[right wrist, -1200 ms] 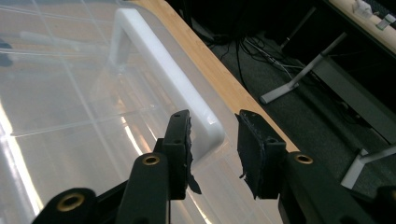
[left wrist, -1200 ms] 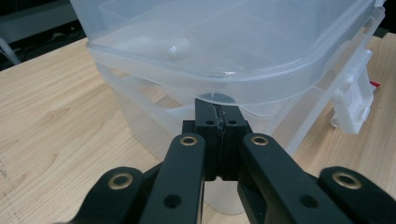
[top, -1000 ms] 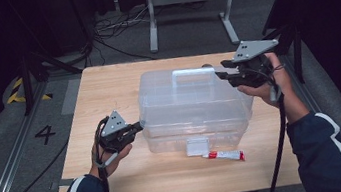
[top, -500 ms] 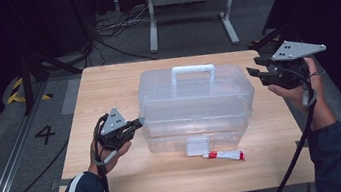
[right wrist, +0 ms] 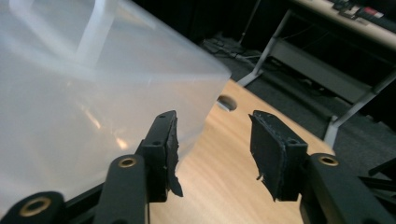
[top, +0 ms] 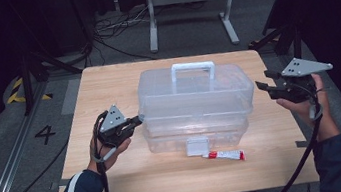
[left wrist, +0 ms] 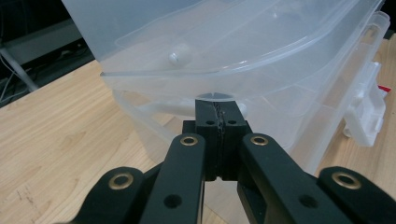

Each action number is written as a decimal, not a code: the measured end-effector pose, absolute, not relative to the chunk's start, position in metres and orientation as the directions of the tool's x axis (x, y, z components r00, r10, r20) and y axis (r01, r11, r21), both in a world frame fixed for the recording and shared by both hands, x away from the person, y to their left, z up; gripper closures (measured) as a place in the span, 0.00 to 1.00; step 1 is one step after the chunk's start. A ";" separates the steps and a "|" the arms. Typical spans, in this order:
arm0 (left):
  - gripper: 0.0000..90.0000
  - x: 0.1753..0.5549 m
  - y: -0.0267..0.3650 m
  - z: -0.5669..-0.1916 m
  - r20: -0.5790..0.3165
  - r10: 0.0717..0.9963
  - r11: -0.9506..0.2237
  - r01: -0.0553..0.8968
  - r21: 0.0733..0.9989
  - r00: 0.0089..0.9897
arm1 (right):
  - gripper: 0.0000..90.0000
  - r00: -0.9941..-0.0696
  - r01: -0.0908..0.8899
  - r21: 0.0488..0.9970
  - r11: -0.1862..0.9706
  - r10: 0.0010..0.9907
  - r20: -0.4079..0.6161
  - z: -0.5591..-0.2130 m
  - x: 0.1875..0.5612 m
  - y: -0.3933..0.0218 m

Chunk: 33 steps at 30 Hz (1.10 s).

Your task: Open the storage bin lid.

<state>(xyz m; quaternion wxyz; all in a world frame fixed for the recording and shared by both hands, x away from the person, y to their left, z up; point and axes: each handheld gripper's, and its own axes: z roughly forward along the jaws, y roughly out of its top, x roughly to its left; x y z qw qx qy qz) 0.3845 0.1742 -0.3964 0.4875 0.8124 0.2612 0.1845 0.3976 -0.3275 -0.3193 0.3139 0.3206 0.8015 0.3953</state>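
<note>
Box: we see a clear plastic box (top: 195, 105) with a white handle (top: 193, 67) on its lid, standing at the middle of the worktop (top: 105, 80), its long axis running from the worktop's left edge to its right edge.
Latch: a white latch (top: 197, 145) hangs on the wall facing the near edge.
Left tool: our left tool (top: 134, 122) is clenched, jaws pressed together; in the left gripper view its tip (left wrist: 218, 112) sits under the lid's rim at the box's left end, touching or nearly so, and we cannot tell whether any plastic is pinched.
Right tool: our right tool (top: 262, 85) stands off the box's right end, near the worktop's right edge; its jaws have just been opening and, in the right gripper view (right wrist: 212, 140), nothing lies between them.
Key relation: the box lies to the left of the right tool, its end wall just beside the jaw on that side; we judge the left hand the nearer one, already at the box.
Tube: a small red and white tube (top: 225, 155) lies near the near edge, just in front of the box.
</note>
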 end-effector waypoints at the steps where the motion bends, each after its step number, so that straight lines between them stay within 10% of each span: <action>1: 1.00 0.385 0.174 -0.396 0.046 0.603 -0.389 0.243 0.888 0.797 | 0.57 -0.604 0.267 0.832 0.486 0.757 -0.249 -0.323 0.397 -0.329; 33: 0.91 0.390 0.169 -0.385 0.081 0.597 -0.407 0.214 0.888 0.798 | 0.56 -0.656 0.151 0.878 0.454 0.710 -0.255 -0.372 0.376 -0.321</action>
